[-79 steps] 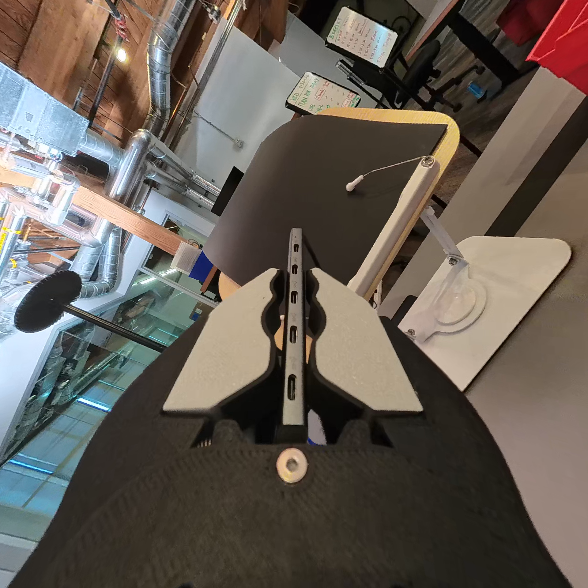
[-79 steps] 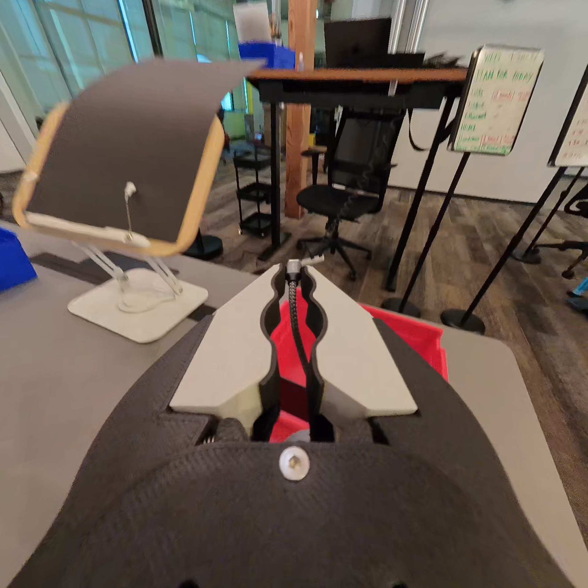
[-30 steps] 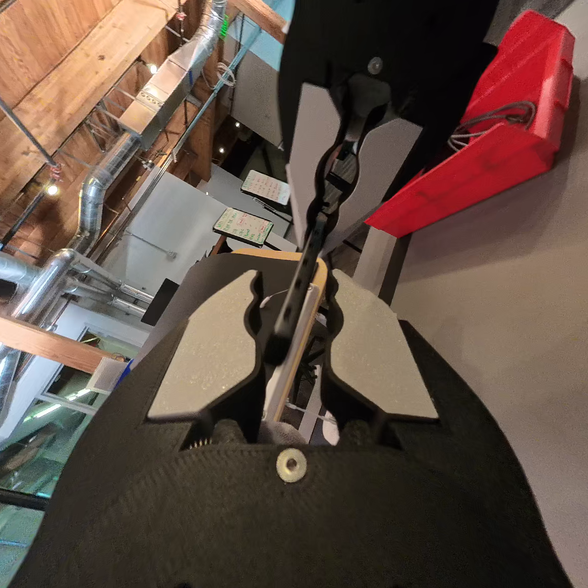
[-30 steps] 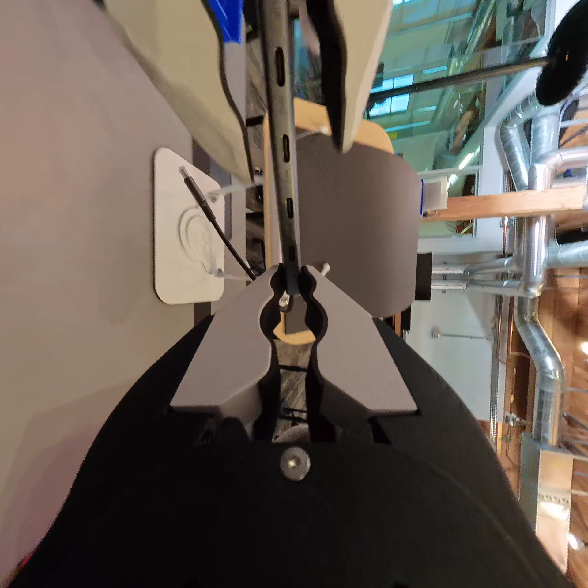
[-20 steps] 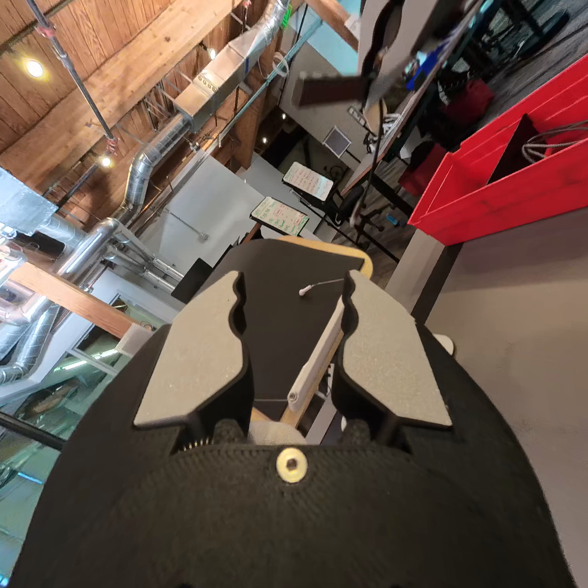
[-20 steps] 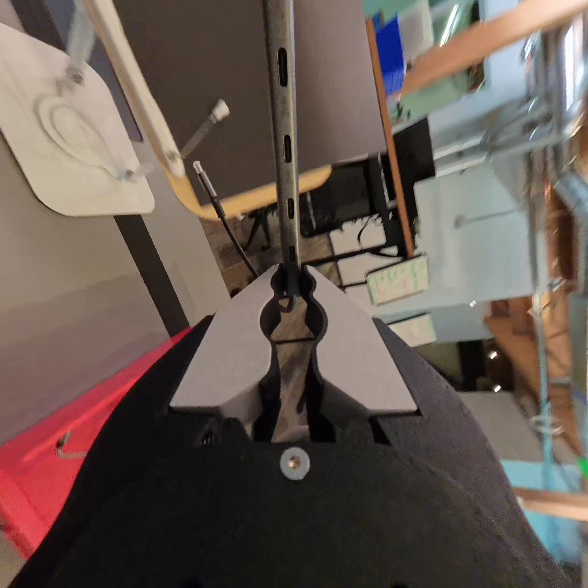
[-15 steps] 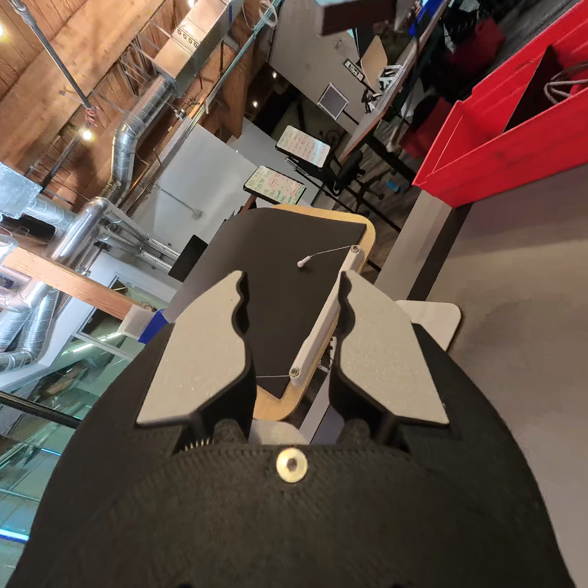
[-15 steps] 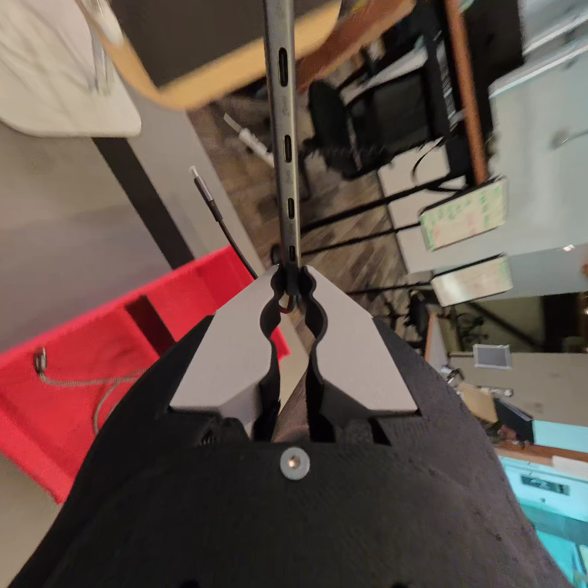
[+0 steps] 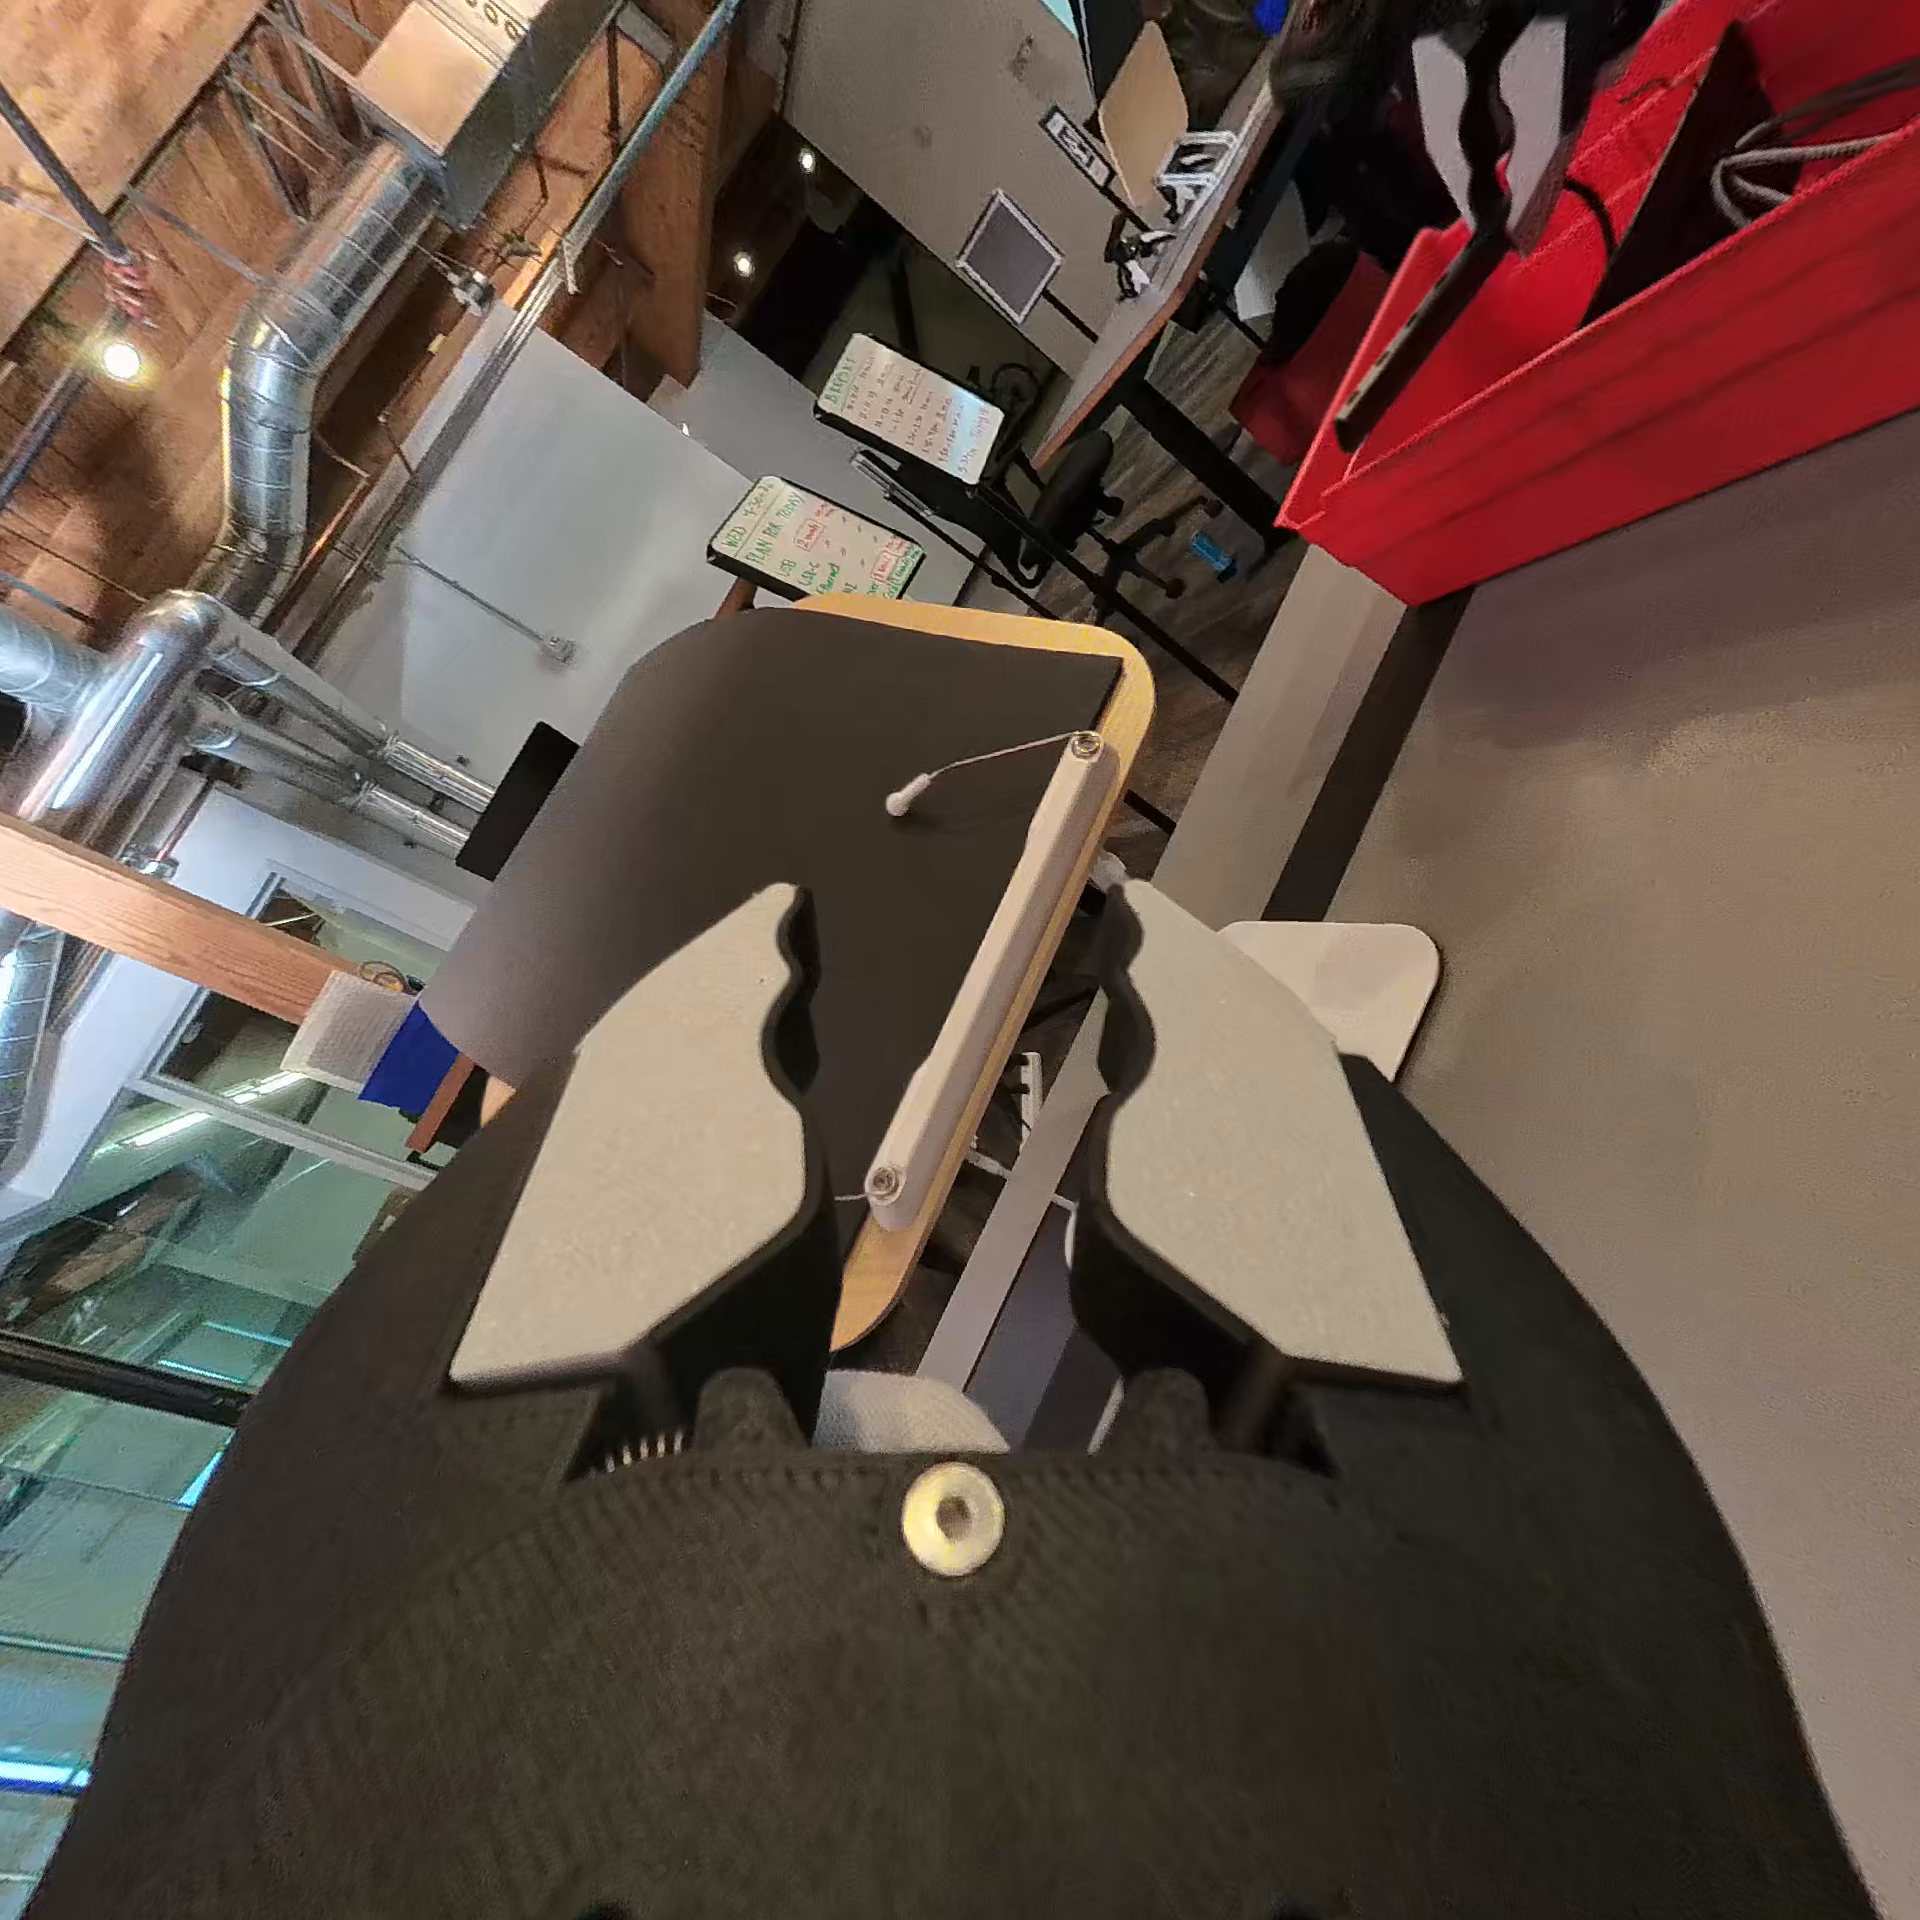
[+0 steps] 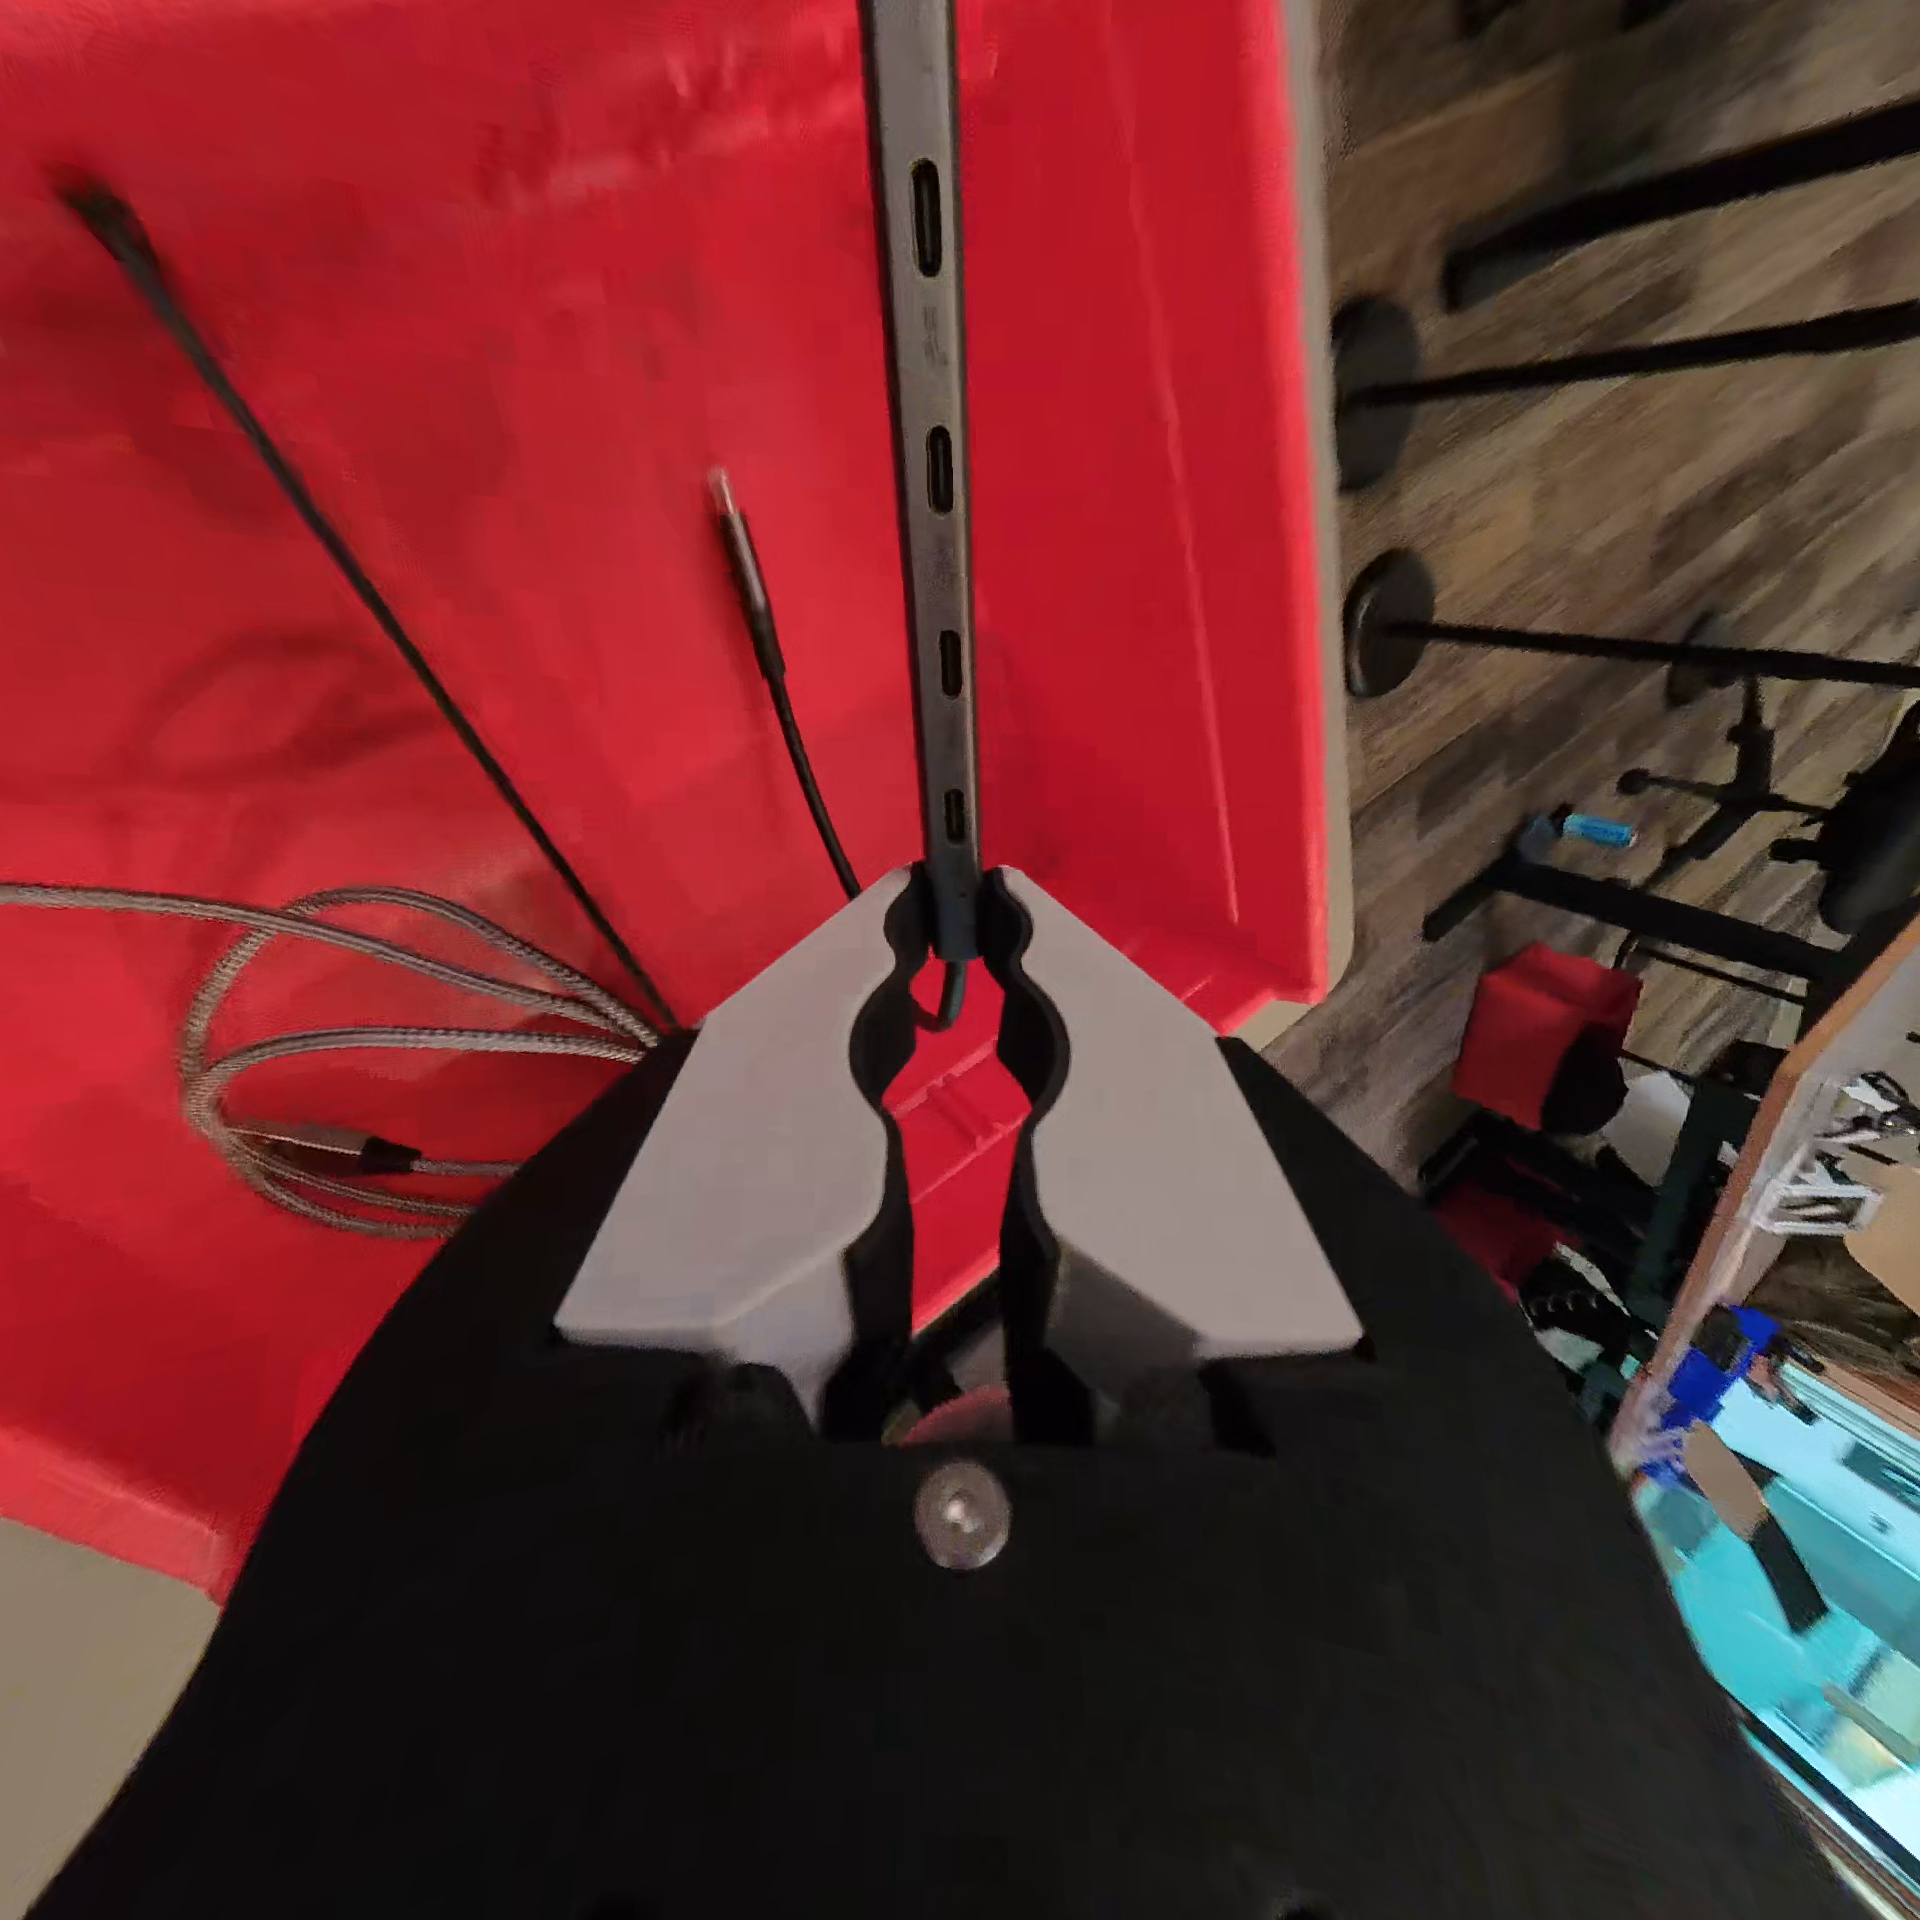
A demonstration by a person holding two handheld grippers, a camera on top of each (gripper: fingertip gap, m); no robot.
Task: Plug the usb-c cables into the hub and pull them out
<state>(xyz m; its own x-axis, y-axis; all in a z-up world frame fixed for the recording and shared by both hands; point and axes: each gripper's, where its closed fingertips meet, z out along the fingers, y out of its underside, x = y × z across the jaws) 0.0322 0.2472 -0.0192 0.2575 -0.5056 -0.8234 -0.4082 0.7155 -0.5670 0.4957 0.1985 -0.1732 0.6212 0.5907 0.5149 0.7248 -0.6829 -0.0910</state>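
My right gripper (image 10: 951,904) is shut on the end of the slim grey hub (image 10: 940,520), whose row of ports faces the camera, and holds it over the red bin (image 10: 416,312). A thin black cable with a metal plug tip (image 10: 748,561) sticks out beside the hub, not plugged in. A second black cable (image 10: 312,499) crosses the bin. My left gripper (image 9: 961,914) is open and empty above the table edge. In the left wrist view the right gripper (image 9: 1486,125) holds the hub (image 9: 1418,322) far off at top right.
A coil of grey braided cable (image 10: 312,1039) lies in the red bin (image 9: 1558,447). A black board with a wooden rim (image 9: 790,831) and a white bar (image 9: 997,977) stands past the left fingers. A white pad (image 9: 1351,987) lies on the grey table (image 9: 1662,1039). Spacing between my two grippers at the tips: around 50 cm.
The hub has left my left gripper's fingers, which opened wider. My right gripper swung the hub away from the white pad to above the red bin.
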